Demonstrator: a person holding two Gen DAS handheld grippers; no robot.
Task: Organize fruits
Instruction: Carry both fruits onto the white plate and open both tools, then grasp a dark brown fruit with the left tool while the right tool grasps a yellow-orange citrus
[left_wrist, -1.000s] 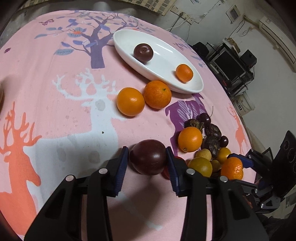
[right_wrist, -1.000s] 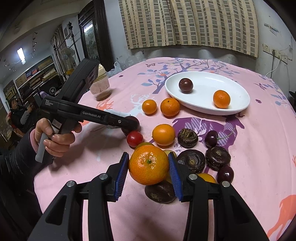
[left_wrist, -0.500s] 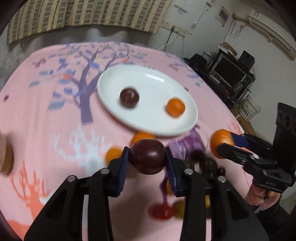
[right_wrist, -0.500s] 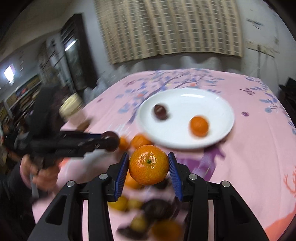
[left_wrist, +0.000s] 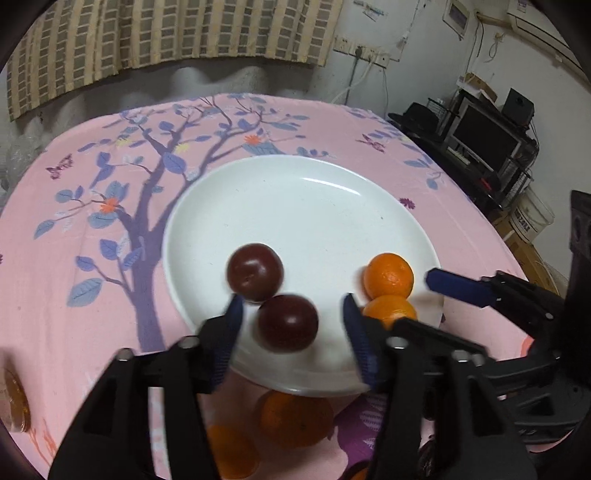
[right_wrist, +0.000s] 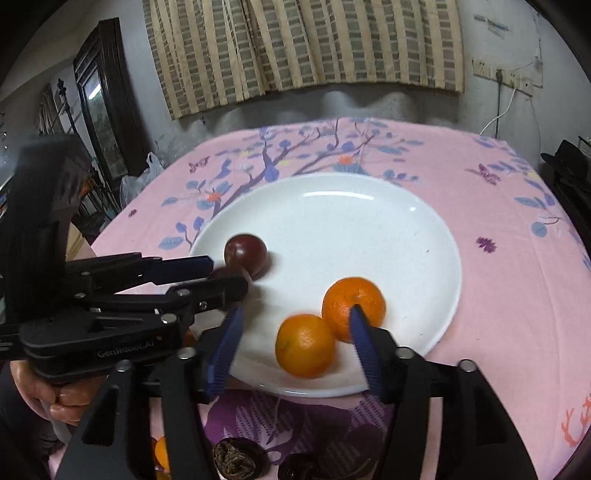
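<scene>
A white oval plate (left_wrist: 332, 206) (right_wrist: 424, 229) lies on the pink tablecloth. My left gripper (left_wrist: 291, 328) is open over its near rim, with a dark plum (left_wrist: 287, 322) loose between the fingers, beside a second plum (left_wrist: 255, 272). My right gripper (right_wrist: 295, 343) is open too, with a tangerine (right_wrist: 304, 345) between its fingers, next to another tangerine (right_wrist: 353, 306). Both tangerines show in the left wrist view (left_wrist: 388, 275).
Two more oranges (left_wrist: 293, 417) lie on the cloth just in front of the plate. Dark wrinkled fruits (right_wrist: 236, 458) lie nearer me. A jar (left_wrist: 13, 402) stands at the left edge. The table's far edge meets a curtained wall.
Both grippers moved forward over the plate and opened. The plum left the left fingers and the tangerine left the right fingers; both are now at the plate.
</scene>
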